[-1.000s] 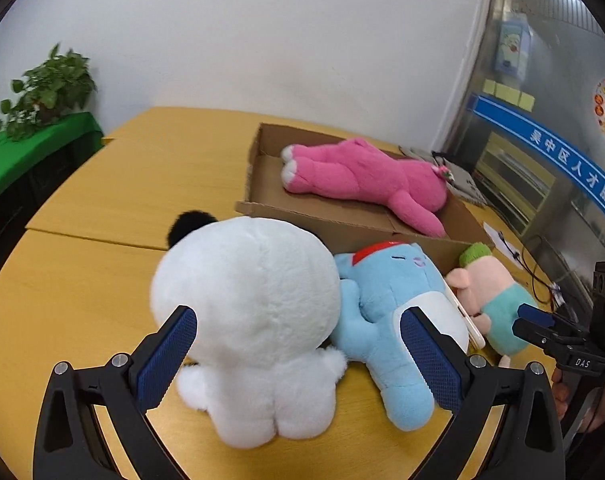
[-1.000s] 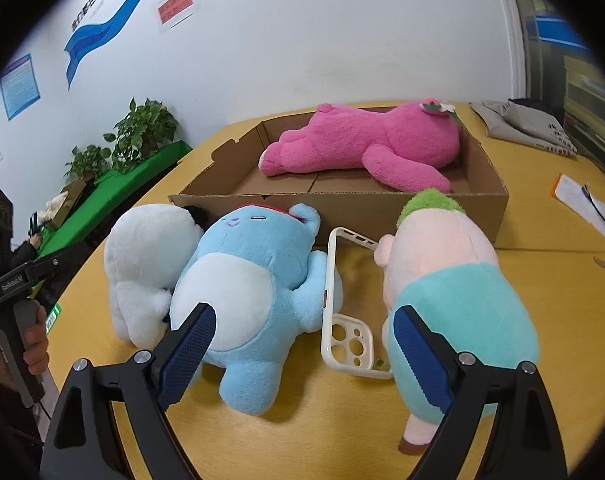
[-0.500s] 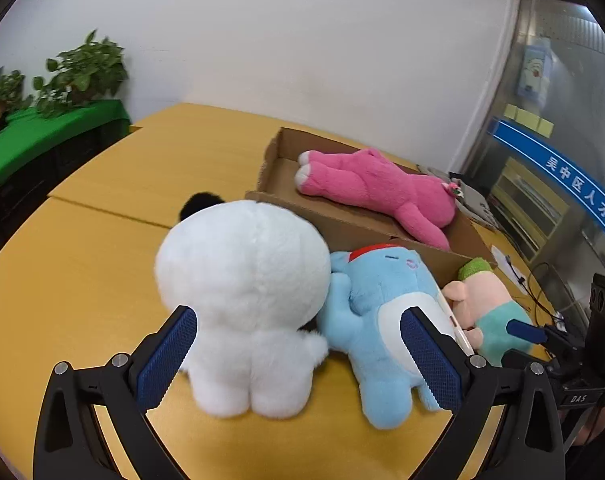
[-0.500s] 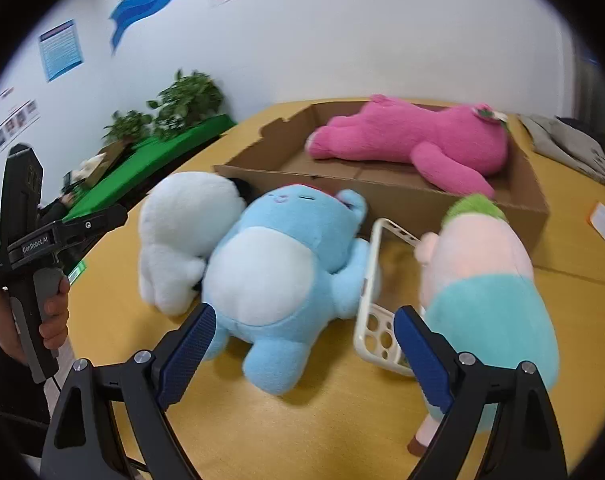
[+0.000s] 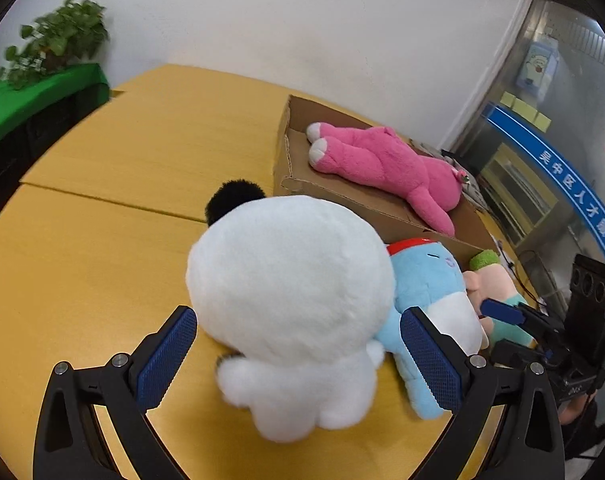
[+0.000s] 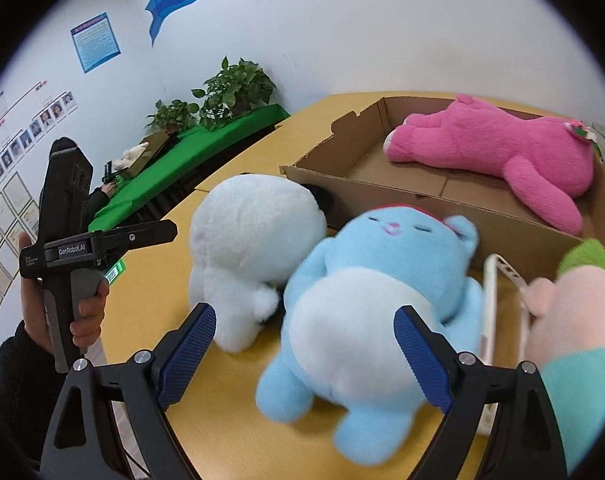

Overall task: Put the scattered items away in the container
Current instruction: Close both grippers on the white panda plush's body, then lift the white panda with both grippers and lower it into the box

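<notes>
Cardboard box (image 5: 386, 204) sits on the yellow table (image 5: 102, 208), far side of the toys. One pink plush (image 5: 386, 164) already lies inside it, stretched along the floor of the box.

Still outside, in a row against the box's near wall: white plush (image 5: 286, 292), blue plush (image 6: 374, 292), and a pink-and-teal plush with green hair (image 6: 574, 312). White and blue touch each other. A white phone case (image 6: 498, 300) stands on edge between the blue plush and the pink-and-teal one.

Left gripper (image 5: 298, 356): jaws spread wide, white plush between them, pads not pressing on it. Compared with a second ago, the white plush fills more of this view and sits deeper between the fingers; the gripper has closed in on it.

Right gripper (image 6: 306, 360): jaws spread wide, nothing gripped. A second ago the phone case and the pink-and-teal plush lay between its fingers; now the blue plush's belly is centred there, so the gripper has swung toward the person's left.

A hand (image 6: 62, 312) in a dark sleeve holds the left gripper's handle. Potted plants (image 6: 230, 88) stand on a green-covered bench by the wall.
</notes>
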Motion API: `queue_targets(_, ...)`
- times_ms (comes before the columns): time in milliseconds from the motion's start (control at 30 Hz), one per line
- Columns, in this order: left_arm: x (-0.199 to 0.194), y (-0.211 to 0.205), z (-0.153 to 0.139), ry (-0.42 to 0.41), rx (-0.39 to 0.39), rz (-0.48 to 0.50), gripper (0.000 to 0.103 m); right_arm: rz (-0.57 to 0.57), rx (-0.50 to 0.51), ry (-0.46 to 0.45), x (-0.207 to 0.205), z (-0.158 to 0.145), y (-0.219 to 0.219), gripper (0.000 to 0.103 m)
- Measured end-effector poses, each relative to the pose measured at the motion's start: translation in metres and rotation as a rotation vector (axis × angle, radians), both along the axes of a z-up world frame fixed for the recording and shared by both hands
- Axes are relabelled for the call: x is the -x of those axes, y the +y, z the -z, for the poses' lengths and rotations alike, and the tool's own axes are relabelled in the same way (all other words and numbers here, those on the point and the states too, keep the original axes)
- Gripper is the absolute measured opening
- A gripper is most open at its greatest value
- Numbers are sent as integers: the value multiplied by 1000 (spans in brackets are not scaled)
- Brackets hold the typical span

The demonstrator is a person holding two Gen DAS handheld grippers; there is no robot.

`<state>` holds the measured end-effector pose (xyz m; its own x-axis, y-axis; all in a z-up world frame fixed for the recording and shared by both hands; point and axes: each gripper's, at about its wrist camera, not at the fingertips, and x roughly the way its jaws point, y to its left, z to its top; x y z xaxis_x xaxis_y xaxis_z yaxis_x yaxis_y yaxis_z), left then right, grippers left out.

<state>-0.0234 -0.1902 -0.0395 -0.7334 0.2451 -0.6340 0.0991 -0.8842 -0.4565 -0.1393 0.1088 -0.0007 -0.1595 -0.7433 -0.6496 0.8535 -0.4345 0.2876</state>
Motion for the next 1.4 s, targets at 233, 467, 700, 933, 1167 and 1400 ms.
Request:
queue_targets(233,46,-31,29,-19,-91,172,103,-4,20,-66,25,3,-82,91)
queue_targets(467,46,-36,41,-9,-143,219,76,-113,-66,-6,22,33,-136,78)
queue_targets(700,25,-31,35,12,-133,181,65,-143,-66,-12,7,36,-139,63)
queue_targets(933,-17,-6,-16,96,-89,153,63,-168,75,-27,-16,10,-103,55)
queue_targets(1167,11,38,-112,225,52,218,63,-92,228,87,-6,-64,-51,55)
queue_targets(1400,98,76,-186,308,134,312,63,35,270,203,58,-135,-14,54)
